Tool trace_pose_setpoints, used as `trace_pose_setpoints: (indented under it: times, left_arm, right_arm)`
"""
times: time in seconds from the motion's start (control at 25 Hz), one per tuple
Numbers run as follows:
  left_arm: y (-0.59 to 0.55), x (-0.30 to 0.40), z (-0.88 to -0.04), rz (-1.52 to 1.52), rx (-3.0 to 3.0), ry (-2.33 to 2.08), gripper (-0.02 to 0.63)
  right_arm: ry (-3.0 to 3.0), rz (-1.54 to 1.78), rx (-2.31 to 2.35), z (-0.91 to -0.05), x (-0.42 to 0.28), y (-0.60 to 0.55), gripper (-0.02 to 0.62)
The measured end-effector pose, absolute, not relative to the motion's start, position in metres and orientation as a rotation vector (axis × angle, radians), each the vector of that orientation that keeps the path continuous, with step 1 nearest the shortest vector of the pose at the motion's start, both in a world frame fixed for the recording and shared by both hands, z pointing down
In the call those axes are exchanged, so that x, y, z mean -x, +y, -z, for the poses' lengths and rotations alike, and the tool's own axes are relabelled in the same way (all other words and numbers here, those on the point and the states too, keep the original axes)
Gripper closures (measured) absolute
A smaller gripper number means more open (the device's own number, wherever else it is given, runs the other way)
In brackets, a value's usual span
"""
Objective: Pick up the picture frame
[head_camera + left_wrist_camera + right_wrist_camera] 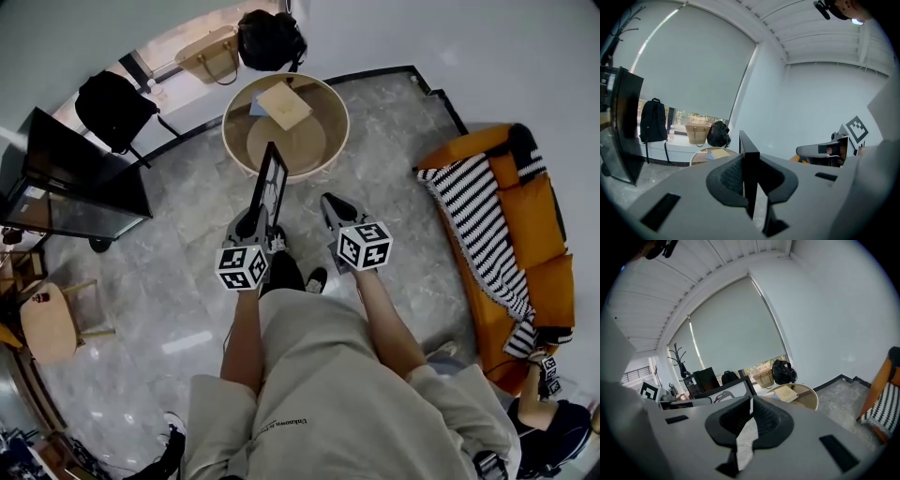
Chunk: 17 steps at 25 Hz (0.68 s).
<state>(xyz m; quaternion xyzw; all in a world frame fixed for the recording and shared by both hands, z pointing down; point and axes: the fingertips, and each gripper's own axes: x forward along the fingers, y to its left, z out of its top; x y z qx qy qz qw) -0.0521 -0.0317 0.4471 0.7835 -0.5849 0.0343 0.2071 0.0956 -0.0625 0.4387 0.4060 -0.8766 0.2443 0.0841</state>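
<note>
While the orange sofa point(530, 234) lies at the right and the round bench point(300, 150) stands ahead, the frame point(272, 183) is upright in the air near the bench's rim, its lower edge pinched by the left gripper point(255, 223), and the right gripper point(330, 206) beside it is pressed together, empty.

Left arm point(246, 328) and right arm point(386, 323) are extending forward, side by side. Left gripper point(265, 214) is clamping the picture frame point(273, 180) by its edge. Right gripper point(330, 202) is holding its jaws together, empty.
</note>
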Motion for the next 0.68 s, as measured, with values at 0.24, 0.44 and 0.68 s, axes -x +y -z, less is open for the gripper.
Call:
trace_pose_setpoints:
  times: [0.24,0.44,0.68]
  left_arm:
    - [-0.036,0.044,-0.445,-0.090,-2.193,-1.598,0.555]
    - [-0.038,0.033,-0.446,-0.092,-2.204,-1.584,0.554]
    - [-0.044,0.031,-0.447,-0.105,-2.222,-1.570,0.554]
  right_arm:
    - [-2.609,-0.731,-1.231,-0.435,-0.104,-0.064,0.551]
    - [-2.627,-0.756,-1.232,-0.433,-0.111,-0.065,0.551]
    - [-2.631,-0.779,-1.256,-0.434,-0.117,-0.074,0.551]
